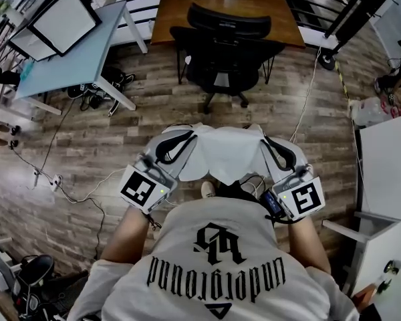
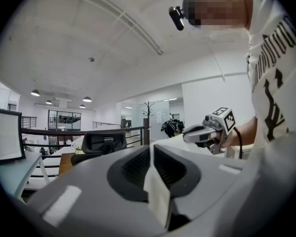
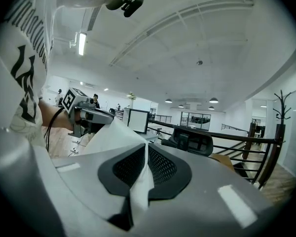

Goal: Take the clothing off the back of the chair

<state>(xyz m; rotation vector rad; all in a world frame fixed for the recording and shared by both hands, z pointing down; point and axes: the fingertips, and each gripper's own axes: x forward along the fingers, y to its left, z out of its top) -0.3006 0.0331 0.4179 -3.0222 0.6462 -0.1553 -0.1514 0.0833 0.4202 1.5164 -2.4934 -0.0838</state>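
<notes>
Closest to the head camera, at 6 o'clock, is the person's white T-shirt with black lettering (image 1: 220,266), with both bare forearms reaching forward from it. Just beyond, the left gripper (image 1: 189,138), grey with black mesh pads and a marker cube at its back, sits at about 8 o'clock. Its jaws are nearly together and pinch an edge of the white fabric garment (image 1: 227,156). A strip of the cloth runs down through the narrow slot between the pads in the left gripper view. At about 4 o'clock the matching right gripper (image 1: 264,140) is closed the same way on the opposite edge, with a fold of cloth squeezed between its pads.

Stretched between the two grippers, the garment hangs in front of the person's chest, above the brown wood-plank floor (image 1: 120,132) and clear of any furniture. A shoe tip shows just under its lower edge.

Farther off at 12 o'clock stands the black mesh office chair on castors (image 1: 224,49), well apart from the garment, its back bare. Behind it is a brown wooden desk (image 1: 180,12). At 10 o'clock are a pale blue table (image 1: 73,62) and a white-screened monitor (image 1: 63,19).
</notes>
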